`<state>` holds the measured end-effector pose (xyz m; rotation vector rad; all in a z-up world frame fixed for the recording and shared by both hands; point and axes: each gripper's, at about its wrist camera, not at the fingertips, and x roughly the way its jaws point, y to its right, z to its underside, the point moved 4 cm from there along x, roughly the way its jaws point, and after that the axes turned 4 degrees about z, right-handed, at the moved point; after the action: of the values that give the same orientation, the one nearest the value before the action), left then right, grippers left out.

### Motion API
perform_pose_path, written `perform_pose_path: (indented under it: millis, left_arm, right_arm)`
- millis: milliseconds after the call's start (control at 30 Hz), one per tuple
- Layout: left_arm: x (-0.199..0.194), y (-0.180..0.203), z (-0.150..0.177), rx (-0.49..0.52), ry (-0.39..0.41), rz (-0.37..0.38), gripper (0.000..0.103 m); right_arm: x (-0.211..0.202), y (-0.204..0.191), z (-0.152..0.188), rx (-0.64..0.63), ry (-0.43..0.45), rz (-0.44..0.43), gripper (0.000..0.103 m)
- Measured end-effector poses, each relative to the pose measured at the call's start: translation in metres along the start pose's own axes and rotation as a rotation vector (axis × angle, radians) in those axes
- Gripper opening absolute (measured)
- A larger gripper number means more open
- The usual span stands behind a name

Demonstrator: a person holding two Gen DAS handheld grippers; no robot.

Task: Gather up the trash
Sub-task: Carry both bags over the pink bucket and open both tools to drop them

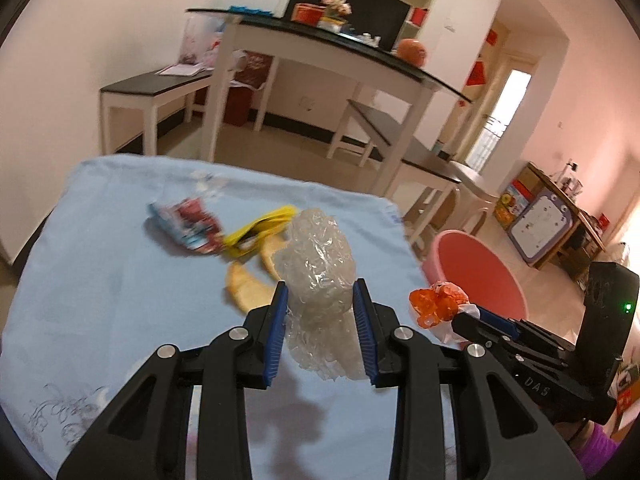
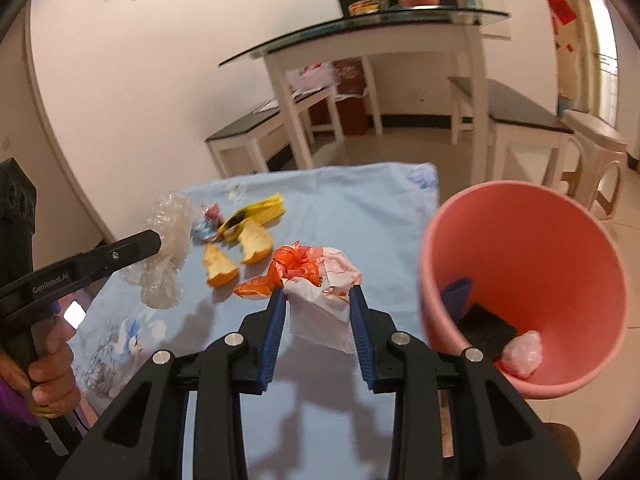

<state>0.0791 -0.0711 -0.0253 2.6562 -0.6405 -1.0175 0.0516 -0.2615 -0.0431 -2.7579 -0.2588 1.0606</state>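
My left gripper (image 1: 320, 300) is shut on a crumpled clear plastic wrap (image 1: 318, 264) and holds it above the light blue cloth (image 1: 120, 300). My right gripper (image 2: 318, 300) is shut on an orange and white plastic bag (image 2: 316, 276), lifted over the cloth near the pink bin (image 2: 532, 280). On the cloth lie two orange peel pieces (image 2: 236, 256), a yellow wrapper (image 2: 256, 212) and a red and blue snack wrapper (image 1: 188, 224). The bin (image 1: 480, 276) stands off the table's right edge and holds a blue item, a dark item and a pale bag.
Beyond the table stand a glass-topped white table (image 1: 320, 48), white benches with dark tops (image 1: 152, 92) and a plastic stool (image 2: 596, 160). A low cabinet with a whiteboard (image 1: 548, 220) is at the far right. Tiled floor surrounds the table.
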Motion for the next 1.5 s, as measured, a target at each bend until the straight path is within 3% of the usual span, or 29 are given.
perform_pose_path:
  millis: [533,833,1300,1500]
  left_arm:
    - [0.047,0.113,-0.013,0.136,-0.032,0.179,0.032]
    - [0.087,0.16,-0.001,0.179,-0.105,0.25,0.032]
    - [0.131,0.177,0.014,0.197,-0.184,0.232,0.035]
    - [0.135,0.175,0.016,0.182,-0.202,0.239,0.044]
  right_arm:
    - [-0.048,0.097,0.003,0.154,0.111,0.213,0.032]
    - [-0.054,0.14,0.014,0.238,0.112,0.267,0.033]
    - [-0.045,0.163,0.023,0.282,0.092,0.288,0.037]
    - [-0.041,0.165,0.024,0.294,0.087,0.286,0.043]
